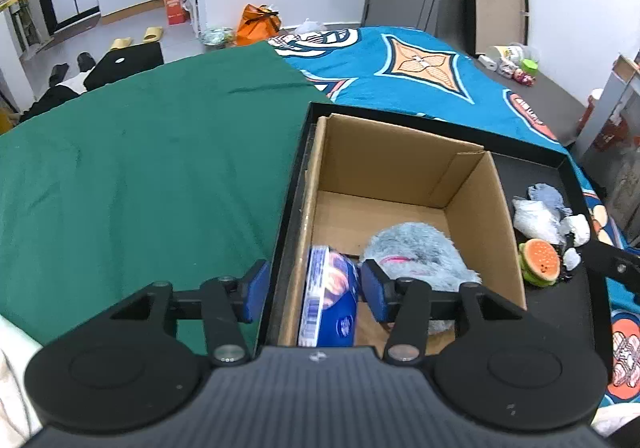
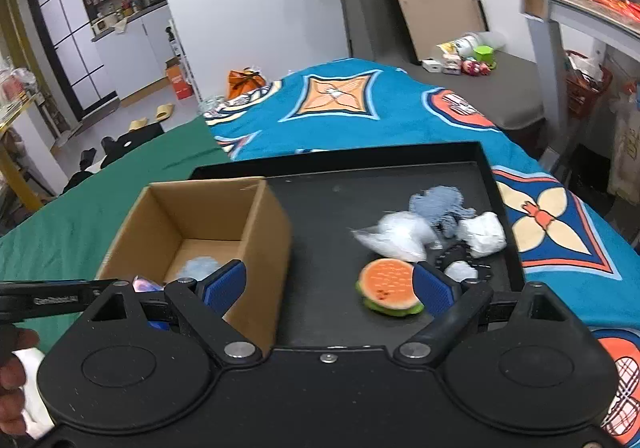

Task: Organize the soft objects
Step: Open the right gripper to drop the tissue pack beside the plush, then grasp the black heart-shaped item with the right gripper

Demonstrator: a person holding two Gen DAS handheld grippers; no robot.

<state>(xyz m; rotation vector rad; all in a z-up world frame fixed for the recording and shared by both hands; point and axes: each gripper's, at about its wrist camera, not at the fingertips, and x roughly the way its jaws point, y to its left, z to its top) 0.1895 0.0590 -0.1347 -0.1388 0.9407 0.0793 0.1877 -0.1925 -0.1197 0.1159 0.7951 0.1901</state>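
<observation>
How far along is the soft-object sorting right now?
Done: a fluffy grey plush and a blue tissue pack lie in the brown cardboard box. In hand: nothing; the left gripper is open above the pack, the right gripper open near the burger-shaped plush toy. Left on the black tray: the burger, a blue-grey cloth and white wads.

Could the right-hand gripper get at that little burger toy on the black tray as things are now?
Probably yes. The right gripper stands open, and the burger toy lies in the open on the black tray, just ahead, close to its right finger. The cardboard box sits off to the left, out of the way.
</observation>
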